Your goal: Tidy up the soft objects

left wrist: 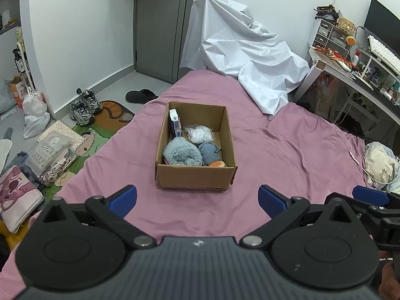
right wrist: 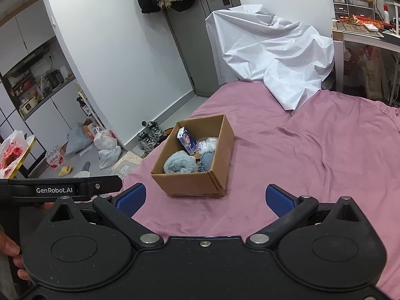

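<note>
Cardboard box on the pink bed already holds the fluffy blue plush and other soft items; no loose ones show, so the sorting looks nearly finished. Left gripper hovers before it, jaws released, empty.

From the right wrist, the right gripper likewise gapes empty, box ahead, apart.

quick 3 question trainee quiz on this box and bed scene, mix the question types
1. True or false: both claws, left and right, are open and empty.
2. The cardboard box sits on: A) floor B) pink bedsheet C) desk
3. Which item in the box stands upright against a wall?

Key: 1 true. 2 B. 3 the small carton, beside the fluffy blue item.
</note>
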Demonstrator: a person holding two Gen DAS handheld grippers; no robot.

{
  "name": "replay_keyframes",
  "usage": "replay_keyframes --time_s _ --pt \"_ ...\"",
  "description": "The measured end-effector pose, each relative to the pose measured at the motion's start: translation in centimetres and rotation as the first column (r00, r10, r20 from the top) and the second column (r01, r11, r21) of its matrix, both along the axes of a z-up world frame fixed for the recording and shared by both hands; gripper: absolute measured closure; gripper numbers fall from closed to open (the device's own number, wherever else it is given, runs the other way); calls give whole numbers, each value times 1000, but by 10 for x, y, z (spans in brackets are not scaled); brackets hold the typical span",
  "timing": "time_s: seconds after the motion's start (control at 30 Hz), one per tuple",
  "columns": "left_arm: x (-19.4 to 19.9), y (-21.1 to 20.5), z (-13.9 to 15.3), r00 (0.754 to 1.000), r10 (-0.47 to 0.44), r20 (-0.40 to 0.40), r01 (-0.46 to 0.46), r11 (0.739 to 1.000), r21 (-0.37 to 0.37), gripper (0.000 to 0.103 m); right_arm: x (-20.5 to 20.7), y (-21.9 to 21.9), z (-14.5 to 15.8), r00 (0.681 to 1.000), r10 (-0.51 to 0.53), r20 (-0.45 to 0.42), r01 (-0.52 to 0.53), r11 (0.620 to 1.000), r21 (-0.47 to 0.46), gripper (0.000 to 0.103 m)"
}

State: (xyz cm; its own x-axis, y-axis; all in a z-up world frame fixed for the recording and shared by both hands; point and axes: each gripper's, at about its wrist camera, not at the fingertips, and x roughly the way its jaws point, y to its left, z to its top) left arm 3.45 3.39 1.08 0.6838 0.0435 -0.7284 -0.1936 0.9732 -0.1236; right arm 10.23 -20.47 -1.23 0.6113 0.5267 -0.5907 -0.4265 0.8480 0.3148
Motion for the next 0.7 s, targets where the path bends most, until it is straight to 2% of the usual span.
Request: replay_keyframes --time_s 0.7 --pt "2 2 -2 1000 -1 -3 1 1000 0 1 3 1 -3 1000 -3 -12 3 1000 12 0"
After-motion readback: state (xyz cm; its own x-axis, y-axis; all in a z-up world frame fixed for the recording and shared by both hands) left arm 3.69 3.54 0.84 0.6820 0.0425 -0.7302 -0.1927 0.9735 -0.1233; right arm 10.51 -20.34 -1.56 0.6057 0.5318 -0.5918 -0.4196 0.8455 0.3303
